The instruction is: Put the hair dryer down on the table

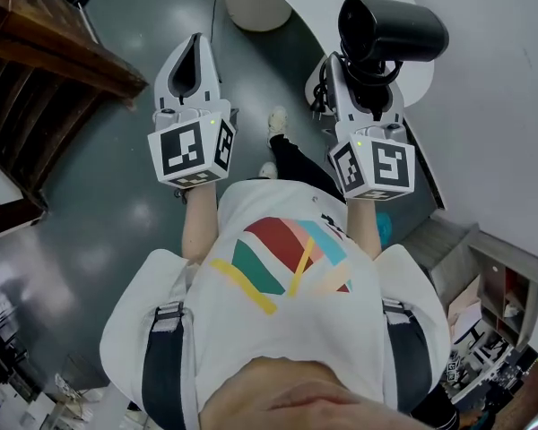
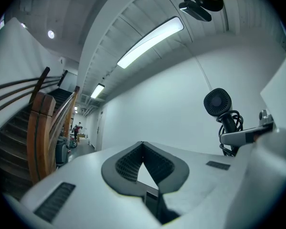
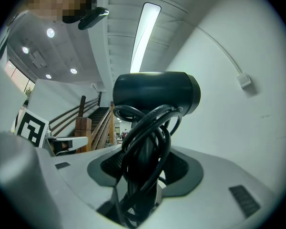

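Note:
A black hair dryer (image 1: 390, 27) stands upright in my right gripper (image 1: 363, 77), which is shut on its handle; the black cord is coiled round the handle. In the right gripper view the hair dryer's barrel (image 3: 155, 92) fills the middle, above the right gripper (image 3: 143, 168). It hangs over the edge of a white round table (image 1: 316, 7). My left gripper (image 1: 195, 50) is level beside it on the left, over the dark floor, shut with nothing in it. The left gripper view shows the left gripper (image 2: 143, 146) with its tips together, and the hair dryer (image 2: 218, 102) at the right.
A wooden staircase (image 1: 45, 52) with a banister (image 2: 43, 128) rises at the left. A white pedestal base (image 1: 255, 3) stands on the grey floor under the table. Open boxes and shelves (image 1: 498, 298) sit at the lower right. A white wall runs ahead.

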{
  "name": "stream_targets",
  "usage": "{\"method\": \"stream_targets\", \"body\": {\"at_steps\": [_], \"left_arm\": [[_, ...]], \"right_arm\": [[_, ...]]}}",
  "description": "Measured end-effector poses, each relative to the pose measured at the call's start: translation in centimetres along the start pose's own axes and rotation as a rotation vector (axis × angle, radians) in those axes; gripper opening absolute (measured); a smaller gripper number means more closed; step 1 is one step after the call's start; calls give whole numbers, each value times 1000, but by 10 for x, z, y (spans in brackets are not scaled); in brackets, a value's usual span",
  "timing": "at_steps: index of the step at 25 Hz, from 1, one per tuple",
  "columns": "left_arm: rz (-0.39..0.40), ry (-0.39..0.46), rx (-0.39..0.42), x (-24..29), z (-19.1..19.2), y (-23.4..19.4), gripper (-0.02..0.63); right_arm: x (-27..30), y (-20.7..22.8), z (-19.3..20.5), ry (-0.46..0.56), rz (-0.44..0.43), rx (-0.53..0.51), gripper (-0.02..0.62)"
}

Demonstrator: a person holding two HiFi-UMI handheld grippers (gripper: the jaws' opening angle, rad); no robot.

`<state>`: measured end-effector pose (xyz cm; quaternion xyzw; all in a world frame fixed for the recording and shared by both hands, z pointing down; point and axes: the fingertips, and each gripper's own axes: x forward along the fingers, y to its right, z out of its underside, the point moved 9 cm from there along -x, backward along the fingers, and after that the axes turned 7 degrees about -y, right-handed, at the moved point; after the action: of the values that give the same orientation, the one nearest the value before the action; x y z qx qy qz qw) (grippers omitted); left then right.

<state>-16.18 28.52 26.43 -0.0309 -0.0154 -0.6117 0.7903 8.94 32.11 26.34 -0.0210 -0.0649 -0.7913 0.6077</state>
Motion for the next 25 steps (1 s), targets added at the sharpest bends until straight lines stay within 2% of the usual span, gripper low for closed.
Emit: {"method": "stream_targets", "body": {"at_steps": [6,12,16,20,25], "left_arm": [[-17,-9,55,54,3,1,14],[-32,7,58,143,-5,-22,14],[-13,6,45,213,-15,-36,14],[12,30,72,282,-28,-38,14],[33,37,79,340,-41,-38,14]], "right_arm": [[52,31,4,3,-2,15,218],[146,61,-3,3,-3,3,218],[208,77,-17,-10,-2,-8,218],[261,101,-30,3,9,-1,218],[315,125,-42,13,16,4,218]]}}
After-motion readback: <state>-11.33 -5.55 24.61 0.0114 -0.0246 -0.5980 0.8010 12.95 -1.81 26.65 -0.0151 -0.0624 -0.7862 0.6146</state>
